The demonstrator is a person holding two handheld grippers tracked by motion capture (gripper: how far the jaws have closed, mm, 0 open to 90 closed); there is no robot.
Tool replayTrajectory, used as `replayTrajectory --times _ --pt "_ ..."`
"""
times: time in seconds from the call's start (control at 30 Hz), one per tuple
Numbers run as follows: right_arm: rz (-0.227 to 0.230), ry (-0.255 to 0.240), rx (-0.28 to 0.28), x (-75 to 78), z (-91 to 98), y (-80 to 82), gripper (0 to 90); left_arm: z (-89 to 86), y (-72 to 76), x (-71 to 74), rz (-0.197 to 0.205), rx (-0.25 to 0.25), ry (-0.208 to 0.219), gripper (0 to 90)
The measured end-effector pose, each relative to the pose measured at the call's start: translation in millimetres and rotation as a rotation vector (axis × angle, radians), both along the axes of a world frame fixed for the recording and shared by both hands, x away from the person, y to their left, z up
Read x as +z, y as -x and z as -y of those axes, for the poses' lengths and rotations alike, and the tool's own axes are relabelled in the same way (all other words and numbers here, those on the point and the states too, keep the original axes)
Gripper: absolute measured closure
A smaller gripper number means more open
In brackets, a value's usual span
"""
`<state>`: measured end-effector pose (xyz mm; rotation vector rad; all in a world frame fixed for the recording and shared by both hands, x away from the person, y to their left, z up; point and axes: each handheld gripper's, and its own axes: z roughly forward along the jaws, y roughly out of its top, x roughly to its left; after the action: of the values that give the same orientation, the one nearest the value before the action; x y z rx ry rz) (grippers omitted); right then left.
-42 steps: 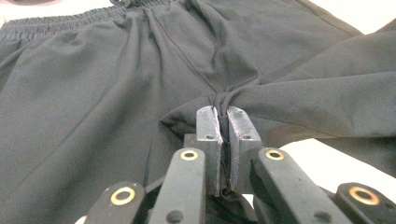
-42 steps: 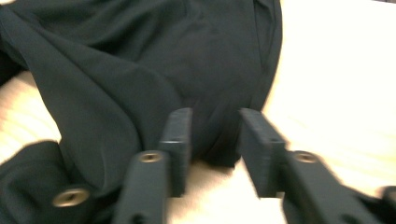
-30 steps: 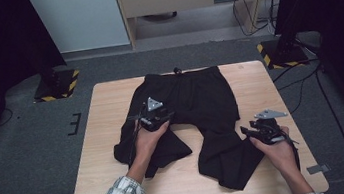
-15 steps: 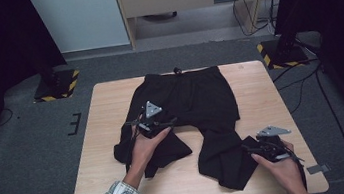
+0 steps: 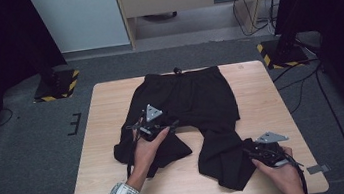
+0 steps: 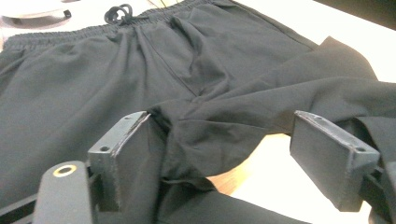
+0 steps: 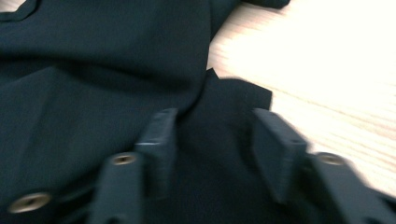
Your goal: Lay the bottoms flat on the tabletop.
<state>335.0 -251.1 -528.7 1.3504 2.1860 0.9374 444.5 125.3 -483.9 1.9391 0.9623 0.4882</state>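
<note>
Right gripper (image 5: pixel 260 152) slid down the trousers (image 5: pixel 190 99), fingers closing.

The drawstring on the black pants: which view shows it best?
The left gripper view: the drawstring lies looped and sharp at the middle of the waistband. In the high view it is a tiny dark knot at the far edge. The right gripper view has blurred pants, no waistband.

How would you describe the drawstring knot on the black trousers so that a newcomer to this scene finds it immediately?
Start at the wooden table and find the black trousers spread on it. Follow their gathered waistband along the far edge. At its middle sits the drawstring knot, a small looped cord, the only rope-like piece on the plain cloth.
</note>
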Motion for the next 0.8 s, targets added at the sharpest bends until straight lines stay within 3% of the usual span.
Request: replayTrajectory --times 0.2,0.3,0.43,0.5,0.63,0.7,0.8 --pt "-0.013 -0.008 0.025 1.3 4.1 2.2 81.4 12.5 3.6 -4.8 -0.014 -0.019 -0.047 22.2" --pt "-0.016 -0.011 0.036 1.3 3.9 2.7 84.2 16.2 3.9 -6.8 -0.012 -0.039 -0.057 23.2" --pt "-0.017 -0.012 0.043 1.5 3.9 3.6 84.6 25.8 3.3 -16.7 -0.032 -0.084 -0.103 23.8" --pt "-0.014 -0.008 0.042 1.5 3.6 4.2 84.5 28.3 3.6 -19.2 -0.03 -0.079 -0.125 28.5" --pt "-0.016 -0.009 0.051 1.6 3.5 8.2 84.5 30.7 2.1 -23.1 -0.037 -0.087 -0.153 41.3" --pt "-0.02 -0.013 0.06 1.8 4.0 10.3 84.5 31.0 -0.3 -24.8 -0.025 -0.086 -0.181 52.9" --pt "-0.023 -0.018 0.068 1.9 4.2 15.2 84.4 27.6 -6.1 -28.0 -0.044 -0.084 -0.169 77.4"
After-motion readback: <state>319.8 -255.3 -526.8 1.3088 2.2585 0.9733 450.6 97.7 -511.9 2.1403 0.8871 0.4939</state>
